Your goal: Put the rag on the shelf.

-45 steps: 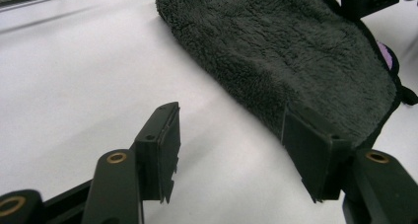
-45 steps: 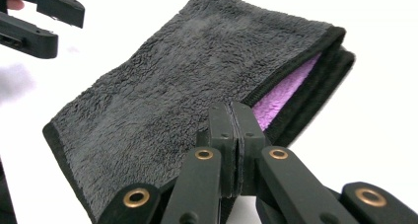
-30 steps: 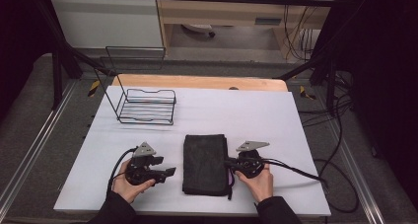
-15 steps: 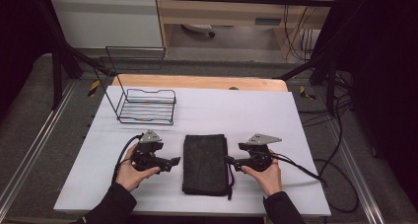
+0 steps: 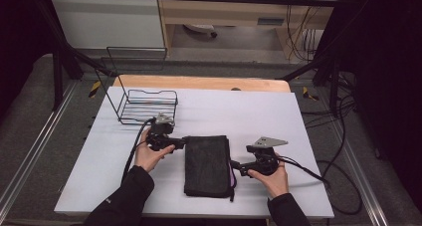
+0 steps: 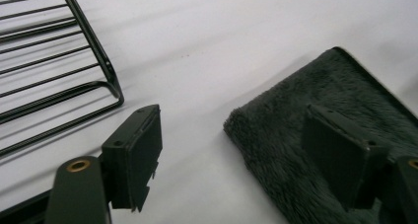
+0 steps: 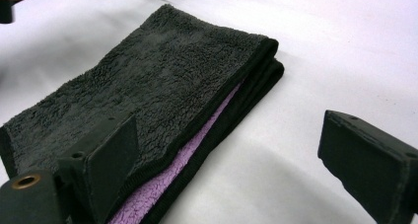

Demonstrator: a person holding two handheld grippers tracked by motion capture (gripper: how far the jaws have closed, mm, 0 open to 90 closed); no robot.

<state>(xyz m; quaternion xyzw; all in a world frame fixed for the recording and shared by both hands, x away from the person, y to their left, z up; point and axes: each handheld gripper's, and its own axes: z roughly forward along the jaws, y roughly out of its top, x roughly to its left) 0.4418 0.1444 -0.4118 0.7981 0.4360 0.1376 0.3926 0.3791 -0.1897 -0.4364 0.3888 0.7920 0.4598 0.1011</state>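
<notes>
We log one wire basket (image 5: 148, 105) at the far left of the white worktop (image 5: 308, 136), standing empty, its black rods also visible in the left gripper view (image 6: 54, 76).

Next rightward, the left gripper (image 5: 175, 144) sits at the far left corner of the towel (image 5: 209, 165). Its jaws are spread and have just been closing a little; in the left gripper view (image 6: 246, 169) one jaw hangs over bare worktop, the other over the pile of the towel (image 6: 315, 150), straddling the corner with nothing pinched.

One towel, dark, folded flat, lies in the middle of the near half of the worktop, well apart from the basket. A purple inner face (image 7: 197, 160) shows along its right edge.

The right gripper (image 5: 237, 167) rests at that right edge, near the front. Its jaws have just been opening and now stand spread; in the right gripper view (image 7: 236, 169) one jaw lies on the towel's top layer (image 7: 162, 81), the other off over the worktop, gripping nothing.

Our reading: both grippers are setting up holds on the towel, left corner and right edge. The next move calls for each gripper to lower one jaw under the layers and close firmly before any lift or unfold.

Count: two grippers, one towel, one basket.
</notes>
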